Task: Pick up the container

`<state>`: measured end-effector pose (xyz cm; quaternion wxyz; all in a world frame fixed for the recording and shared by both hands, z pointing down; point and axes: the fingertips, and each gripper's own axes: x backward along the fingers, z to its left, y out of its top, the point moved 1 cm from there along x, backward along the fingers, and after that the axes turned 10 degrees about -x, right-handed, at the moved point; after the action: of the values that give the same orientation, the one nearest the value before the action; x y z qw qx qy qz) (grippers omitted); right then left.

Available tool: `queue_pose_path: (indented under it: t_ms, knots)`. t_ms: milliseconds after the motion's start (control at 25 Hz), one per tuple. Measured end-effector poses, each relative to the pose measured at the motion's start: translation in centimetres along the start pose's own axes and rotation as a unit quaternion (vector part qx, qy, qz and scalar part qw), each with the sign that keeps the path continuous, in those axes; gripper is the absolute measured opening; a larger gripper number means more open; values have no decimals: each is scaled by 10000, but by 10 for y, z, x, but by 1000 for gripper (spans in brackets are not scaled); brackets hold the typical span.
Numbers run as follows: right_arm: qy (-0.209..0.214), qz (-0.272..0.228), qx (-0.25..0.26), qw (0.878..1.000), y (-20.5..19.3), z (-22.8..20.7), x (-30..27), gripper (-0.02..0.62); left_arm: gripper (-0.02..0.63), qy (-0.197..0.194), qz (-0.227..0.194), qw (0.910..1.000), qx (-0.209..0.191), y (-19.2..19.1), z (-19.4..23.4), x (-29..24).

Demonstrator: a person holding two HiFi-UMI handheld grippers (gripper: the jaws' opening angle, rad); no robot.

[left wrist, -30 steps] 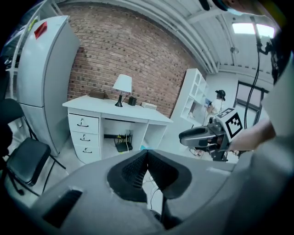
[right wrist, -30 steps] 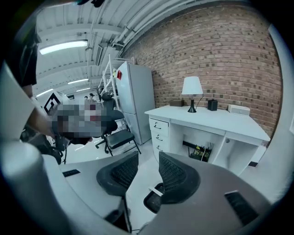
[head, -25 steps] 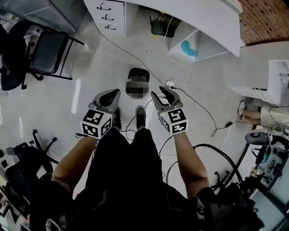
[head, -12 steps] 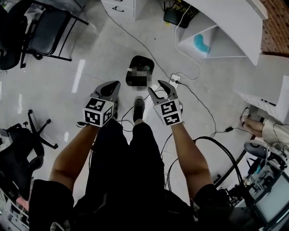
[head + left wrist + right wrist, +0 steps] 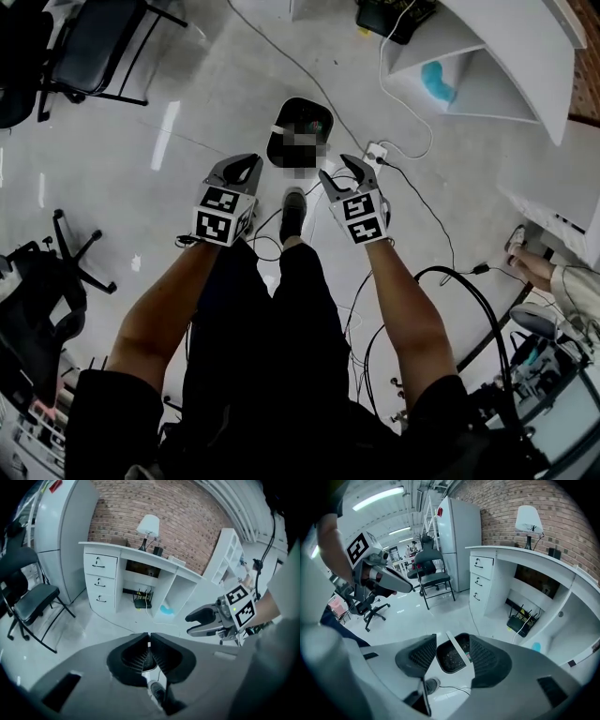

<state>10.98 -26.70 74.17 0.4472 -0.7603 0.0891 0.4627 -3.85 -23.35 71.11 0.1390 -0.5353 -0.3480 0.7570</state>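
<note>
Container: black open-topped plastic bin (image 5: 292, 117) on the floor (image 5: 187, 122); likely light and stiff; grip its rim.
Left gripper (image 5: 247, 169): fingers closed, empty.
Right gripper (image 5: 344, 174): fingers opening, empty.

No legible text, no numbers — none

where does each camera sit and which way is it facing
Head view: on the person's head, facing steeply down at the floor and container; shows forearms, legs, left gripper, right gripper.
Left gripper view: on the left gripper, facing along its shut jaws to the white desk; right gripper at right.
Right gripper view: on the right gripper, facing forward and down past its opening, empty jaws to the container; left gripper at left.
Shared: head and right gripper views both show the container.
</note>
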Motion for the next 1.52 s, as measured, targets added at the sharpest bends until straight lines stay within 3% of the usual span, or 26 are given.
queue_pose_path:
  t_ms: [120,280,480,680,880,1240,1520]
  knots:
    - [99,19,138,9999,-8,1,-18,192,12,-63,-37,9998,186,-10,4,-10]
    - [102,119,256,9995,-21,-2,-45,201,12,-105,91,9998,138,-31,11,-26]
    - [155,358,394,9985,-35,-6,-76,213,12,-67,216,9979,600,-55,23,-46]
    - [235,563,499,9969,-49,-12,-106,219,12,-145,412,9977,511,-75,24,-69]
    - [290,619,595,9959,-54,-16,-138,222,12,-49,346,9944,994,-85,35,-85]
    - [458,855,1094,9893,-63,-21,-188,225,12,-24,580,9962,655,-110,48,-122]
    - [594,1094,1641,9786,-83,-19,-221,225,14,8,702,9944,787,-138,57,-137]
